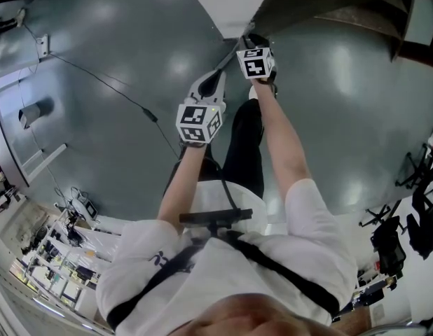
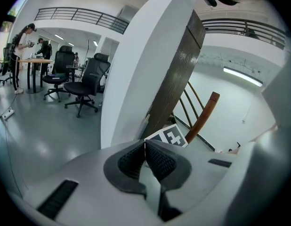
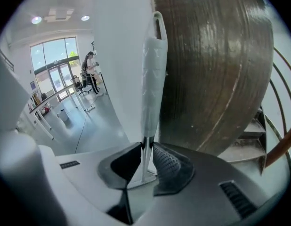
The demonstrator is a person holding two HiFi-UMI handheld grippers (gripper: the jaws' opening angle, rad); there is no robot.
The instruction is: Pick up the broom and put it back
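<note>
1. At the far left, a grey floor (image 1: 118, 47) was seen from above, and a thin cable (image 1: 111, 86) was laid across it. Office chairs (image 2: 84, 81) were set well apart from the work, far in the background.
2. The left tool (image 2: 145, 147) was held out in front of the person. Its pads were pressed together and nothing was caught between them. It was judged to be idle, since a light broom can be managed by one tool alone.
3. The right tool (image 3: 145, 147) was held a little further forward, just right of the left one. It was clamped on the thin shaft of the broom (image 3: 152, 79).
4. The broom was held upright, and its pale moulded handle and hanging loop were seen rising above the pads. The grip was placed just below the thicker handle, probably so that the handle could not slide down through the pads. The brush end was shown in no view, so it could not be told whether the broom was resting on the floor.
5. The broom was set close to a white column (image 3: 119, 55). To the right, a dark wooden staircase panel (image 3: 216, 69) was seen. This corner was judged a likely storage spot.
</note>
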